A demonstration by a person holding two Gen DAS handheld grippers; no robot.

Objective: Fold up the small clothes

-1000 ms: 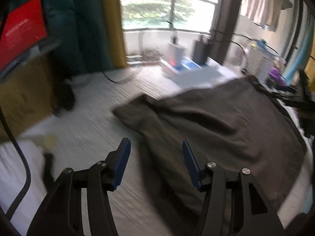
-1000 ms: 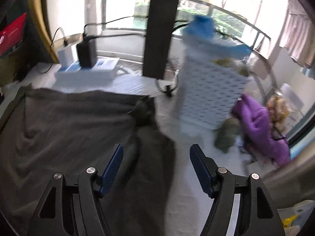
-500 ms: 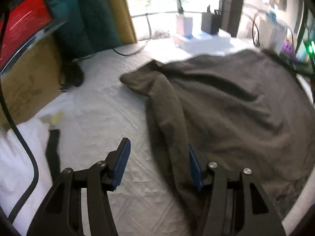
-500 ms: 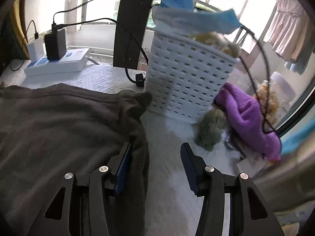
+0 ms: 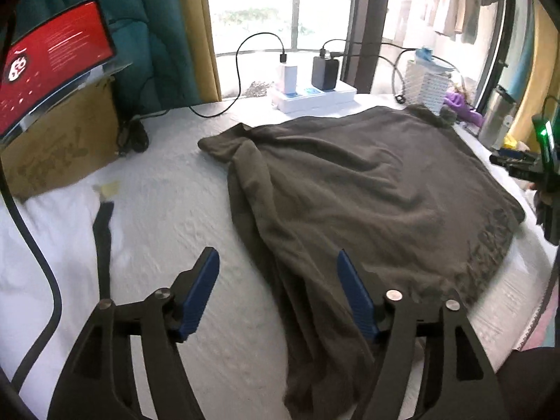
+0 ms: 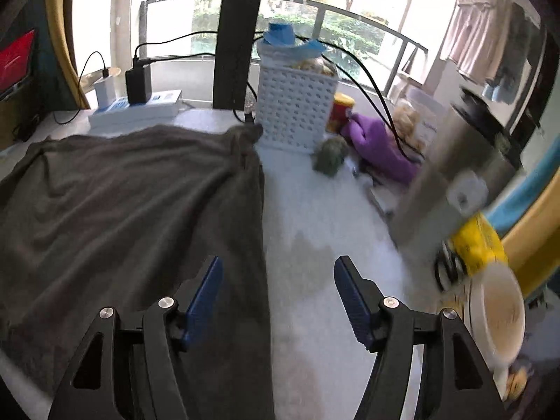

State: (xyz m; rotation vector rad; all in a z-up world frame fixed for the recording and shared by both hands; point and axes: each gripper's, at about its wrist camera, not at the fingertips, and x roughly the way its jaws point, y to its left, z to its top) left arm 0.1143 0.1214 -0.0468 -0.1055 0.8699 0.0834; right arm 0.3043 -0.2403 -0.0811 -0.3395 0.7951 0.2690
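Observation:
A dark brown-grey garment (image 5: 367, 189) lies spread on the white bed sheet (image 5: 164, 210); its left side is folded over into a long ridge. My left gripper (image 5: 278, 280) is open and empty, above that left folded edge near the front. In the right wrist view the same garment (image 6: 133, 203) fills the left half. My right gripper (image 6: 276, 287) is open and empty, straddling the garment's right edge near the front. The right gripper's body also shows at the far right of the left wrist view (image 5: 539, 175).
A cardboard box (image 5: 59, 150) with a red screen (image 5: 52, 56) stands at left. White boxes with chargers (image 5: 315, 98) and cables sit at the back. A white laundry basket (image 6: 297, 105), purple cloth (image 6: 381, 147), steel bottle (image 6: 462, 175) and a bowl (image 6: 497, 318) crowd the right.
Both grippers pulled back and rose from the garment's edges. Both stay open, the right one a little wider. The garment now lies flat with its left side folded in.

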